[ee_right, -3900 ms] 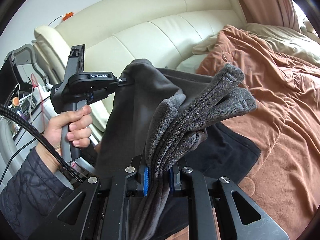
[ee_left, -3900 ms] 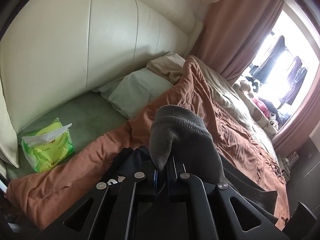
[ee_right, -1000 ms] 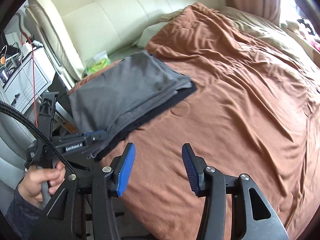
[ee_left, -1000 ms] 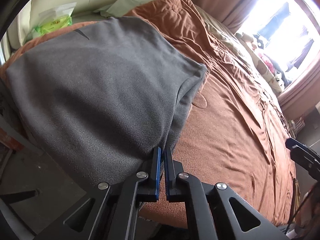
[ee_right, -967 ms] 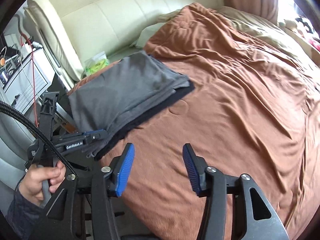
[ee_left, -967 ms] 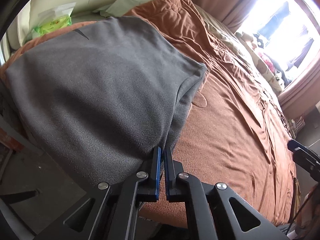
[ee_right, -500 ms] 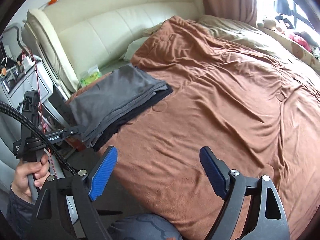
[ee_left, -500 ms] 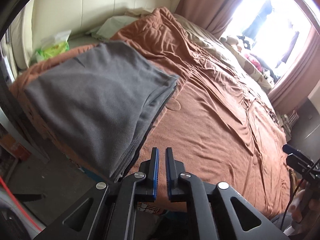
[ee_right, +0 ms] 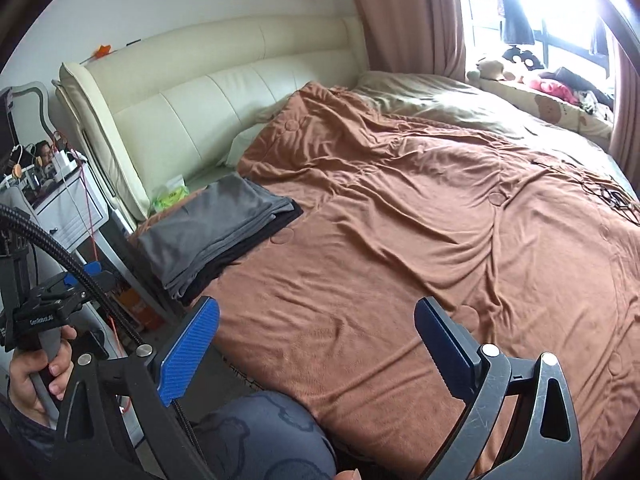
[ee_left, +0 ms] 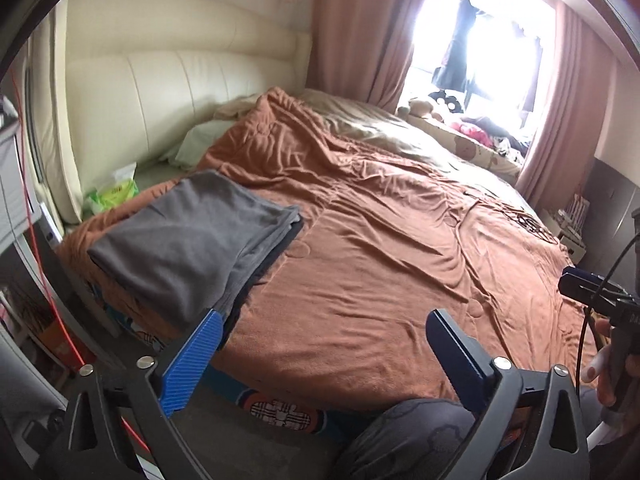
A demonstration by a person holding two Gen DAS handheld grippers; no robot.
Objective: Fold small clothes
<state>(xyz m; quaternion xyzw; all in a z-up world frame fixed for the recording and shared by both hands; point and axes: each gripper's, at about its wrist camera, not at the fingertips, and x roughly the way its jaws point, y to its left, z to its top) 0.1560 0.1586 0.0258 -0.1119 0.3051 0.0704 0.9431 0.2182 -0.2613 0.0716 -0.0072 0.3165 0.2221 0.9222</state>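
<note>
A folded grey fleece garment (ee_left: 188, 244) lies on top of a folded black one (ee_left: 280, 250) at the near left corner of the bed; the same grey garment (ee_right: 216, 220) shows left of centre in the right wrist view. My left gripper (ee_left: 324, 320) is open and empty, held back from the bed edge, right of the stack. My right gripper (ee_right: 316, 310) is open too, with nothing between its blue pads (ee_right: 188, 350). Both hang above the brown blanket (ee_left: 400, 248), apart from the clothes.
A cream padded headboard (ee_right: 224, 96) backs the bed, with a green tissue pack (ee_left: 114, 194) and a pale pillow (ee_left: 192, 146) beside it. A nightstand with cables (ee_right: 60, 184) stands left. My knees (ee_right: 260, 436) press near the bed's front edge. Curtains and a bright window (ee_left: 480, 40) lie beyond.
My left gripper let go of the grey garment, opened wide and drew back from the bed. The right gripper also pulled back and up, staying open. The grey garment rests folded on the black one.
</note>
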